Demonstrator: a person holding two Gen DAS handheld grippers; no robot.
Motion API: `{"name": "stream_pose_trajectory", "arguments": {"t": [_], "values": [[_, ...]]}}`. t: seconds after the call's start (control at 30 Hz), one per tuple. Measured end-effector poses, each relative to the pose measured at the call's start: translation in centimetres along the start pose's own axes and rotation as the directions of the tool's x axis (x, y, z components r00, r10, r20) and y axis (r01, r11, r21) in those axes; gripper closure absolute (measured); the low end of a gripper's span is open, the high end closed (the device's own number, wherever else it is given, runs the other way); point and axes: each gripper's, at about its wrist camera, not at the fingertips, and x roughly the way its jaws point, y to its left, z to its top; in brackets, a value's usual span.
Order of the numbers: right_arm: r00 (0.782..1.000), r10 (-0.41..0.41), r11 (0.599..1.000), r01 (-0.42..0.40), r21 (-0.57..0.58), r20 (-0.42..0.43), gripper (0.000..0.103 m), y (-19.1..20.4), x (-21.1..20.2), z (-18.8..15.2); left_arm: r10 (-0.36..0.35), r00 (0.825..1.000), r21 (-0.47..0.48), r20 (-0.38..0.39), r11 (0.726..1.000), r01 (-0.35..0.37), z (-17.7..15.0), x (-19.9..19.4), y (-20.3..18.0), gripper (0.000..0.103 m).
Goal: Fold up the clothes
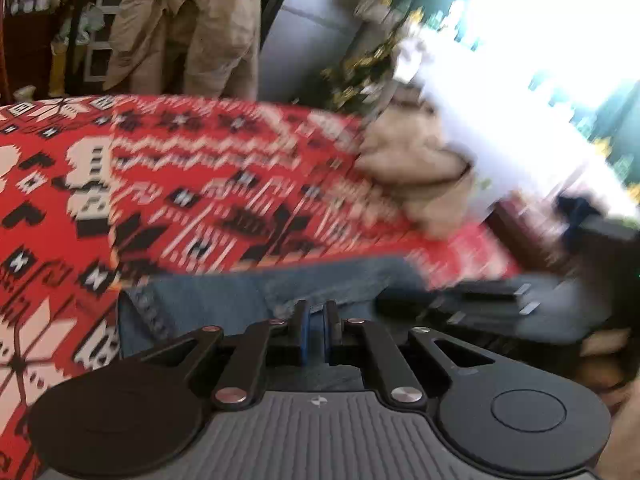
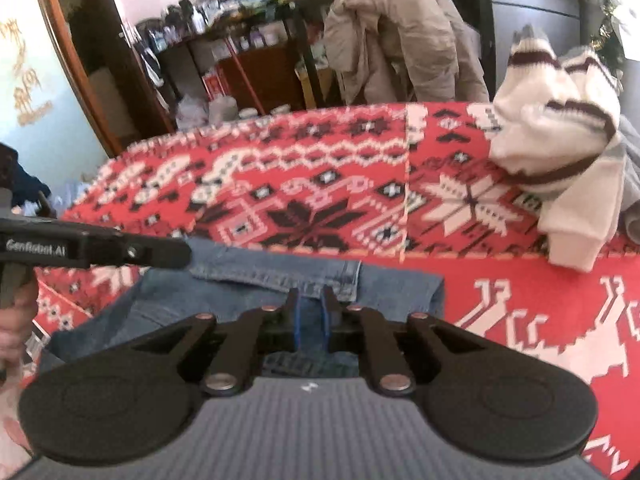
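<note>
Folded blue jeans [image 2: 260,270] lie on the red patterned table cover [image 2: 332,184], close to its near edge. My right gripper [image 2: 311,312] hovers over the jeans with a narrow gap between its blue pads; denim shows behind the gap, and the pads do not seem to press on it. My left gripper [image 2: 182,254] comes in from the left, its tip over the jeans' far folded edge. In the blurred left wrist view the left gripper [image 1: 316,318] is almost closed above the jeans [image 1: 224,292], with nothing clearly between its fingers.
A white sweater with maroon stripes [image 2: 560,136] is heaped at the right of the cover, blurred as a beige heap [image 1: 420,168] in the left wrist view. A beige jacket [image 2: 400,32] hangs over a chair behind the table. Cluttered shelves [image 2: 240,32] stand at the back left.
</note>
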Motion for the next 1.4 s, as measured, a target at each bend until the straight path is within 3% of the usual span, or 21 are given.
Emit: {"name": "stream_pose_trajectory", "arguments": {"t": [0.13, 0.3, 0.4, 0.47, 0.57, 0.7, 0.8, 0.93, 1.07, 1.13, 1.33, 1.4], "values": [[1.0, -0.023, 0.999, 0.023, -0.047, -0.006, 0.103, 0.0, 0.2, -0.8, 0.009, 1.0, 0.008, 0.005, 1.0, -0.009, -1.6, 0.3, 1.2, 0.1], [0.997, -0.077, 0.988, 0.074, -0.132, -0.015, 0.103, -1.4, -1.2, -1.9, 0.037, 0.999, 0.012, 0.004, 0.999, -0.037, -2.1, -0.7, 1.5, 0.1], [0.998, -0.061, 0.997, 0.06, -0.057, -0.017, 0.103, -2.3, -1.9, -1.8, 0.039, 0.999, -0.004, -0.001, 0.999, -0.039, -1.7, -1.3, 1.4, 0.101], [0.998, -0.069, 0.997, 0.069, -0.047, -0.007, 0.1, -1.9, -2.4, -1.5, 0.04, 0.999, 0.017, 0.007, 0.999, -0.04, -1.3, -1.9, 0.6, 0.099], [1.0, -0.005, 0.998, 0.006, -0.063, 0.027, 0.099, 0.1, -3.1, -1.0, 0.022, 1.0, 0.047, 0.014, 0.999, -0.023, -1.0, -1.9, -0.9, 0.098], [1.0, 0.024, 0.993, -0.022, -0.117, 0.018, 0.098, 3.5, -1.3, -0.7, -0.006, 1.0, 0.038, 0.01, 0.999, 0.006, -1.0, -0.4, -2.5, 0.098], [1.0, 0.001, 0.99, -0.004, -0.141, -0.021, 0.098, 4.8, 0.5, -1.0, 0.075, 0.997, 0.045, -0.022, 0.996, -0.074, -2.0, 1.0, -2.4, 0.1], [0.999, -0.039, 0.969, 0.037, -0.243, -0.004, 0.101, 4.9, 0.2, -2.3, 0.048, 0.999, -0.028, -0.004, 0.998, -0.048, -2.5, -0.1, -0.8, 0.1], [0.995, -0.099, 0.984, 0.1, -0.149, 0.012, 0.103, 1.4, -1.7, -2.9, 0.042, 0.999, -0.081, 0.015, 0.996, -0.04, -2.9, -1.3, 0.6, 0.1], [0.997, -0.08, 0.995, 0.081, -0.061, 0.017, 0.103, -0.6, -2.6, -3.1, 0.042, 0.999, -0.099, 0.017, 0.994, -0.04, -2.9, -1.9, 0.7, 0.1], [0.991, -0.127, 0.992, 0.127, 0.004, 0.037, 0.103, -2.1, -3.9, -2.1, 0.086, 0.995, -0.086, 0.042, 0.993, -0.083, -2.2, -3.6, -0.2, 0.098], [0.991, -0.127, 0.992, 0.126, 0.032, 0.041, 0.099, -2.7, -3.5, -1.4, 0.106, 0.993, -0.078, 0.046, 0.992, -0.103, -1.6, -3.3, 0.1, 0.098]]}}
